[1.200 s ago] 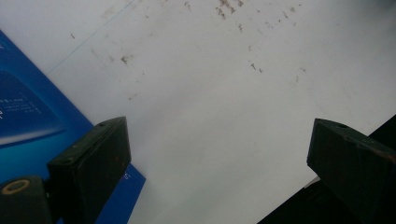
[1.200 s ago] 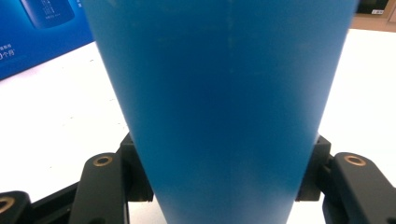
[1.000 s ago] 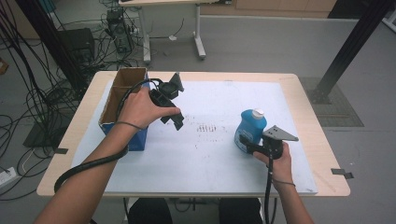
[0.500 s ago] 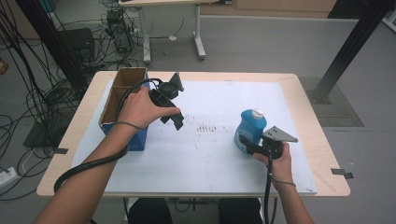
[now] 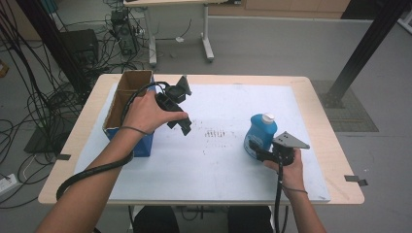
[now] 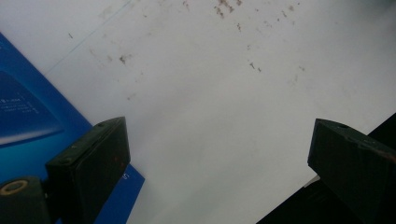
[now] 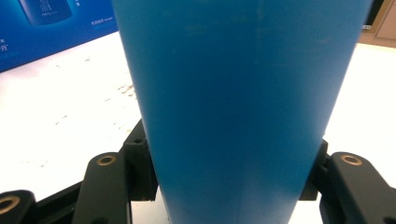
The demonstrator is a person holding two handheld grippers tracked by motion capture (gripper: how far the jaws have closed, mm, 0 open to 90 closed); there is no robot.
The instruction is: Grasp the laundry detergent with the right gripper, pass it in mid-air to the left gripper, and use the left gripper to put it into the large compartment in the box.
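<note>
A blue bottle (image 5: pixel 261 132) with a white cap stands upright on the right half of the white mat (image 5: pixel 214 165). My right gripper (image 5: pixel 253 147) is shut on its lower body from the near side. In the right gripper view the bottle (image 7: pixel 238 93) sits between the black fingers (image 7: pixel 140 163), and the gripper (image 7: pixel 231 186) presses on both of its sides. My left gripper (image 5: pixel 182 122) hangs above the mat just right of the box. Its jaws stand wide apart in the left gripper view, where the gripper (image 6: pixel 219 133) has nothing in it.
An open cardboard box with blue printed sides (image 5: pixel 127 104) stands at the mat's left edge; its blue side (image 6: pixel 28 116) shows close beside the left jaw. Brown specks (image 5: pixel 214 133) mark the mat's middle. Cables and table legs lie on the floor beyond the table.
</note>
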